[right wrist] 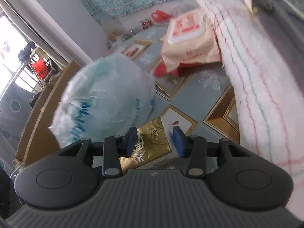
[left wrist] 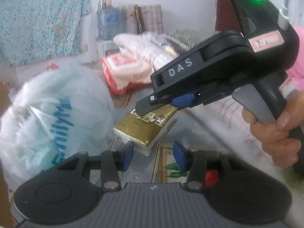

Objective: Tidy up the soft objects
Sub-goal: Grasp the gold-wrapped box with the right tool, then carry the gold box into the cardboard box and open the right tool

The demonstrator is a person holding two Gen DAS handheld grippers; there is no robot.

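Left wrist view: the gold tissue pack (left wrist: 146,131) lies on the patterned tablecloth (left wrist: 209,133), just beside the white plastic bag (left wrist: 53,117). The left gripper (left wrist: 154,156) has its jaws apart; the blue pads (left wrist: 129,154) straddle the pack's near corner without visibly pressing it. The right gripper (left wrist: 167,105), held in a hand (left wrist: 277,133), bears down on the pack's far end. The pink wipes pack (left wrist: 123,70) and the striped towel (left wrist: 152,51) lie farther back.

Right wrist view: the right gripper (right wrist: 154,142) has its jaws around one end of the tissue pack (right wrist: 152,142). The pads (right wrist: 178,142) sit against the wrapper, which crumples at the right pad; judge this a grip. The plastic bag (right wrist: 104,98) touches the pack's left side. The towel (right wrist: 247,76) hangs at right.

Handling, by judgement: the pack is light, compressible and film-wrapped, hence slippery. Grip across the short width, near an end, with moderate squeeze. Lifting by both ends should limit sagging.
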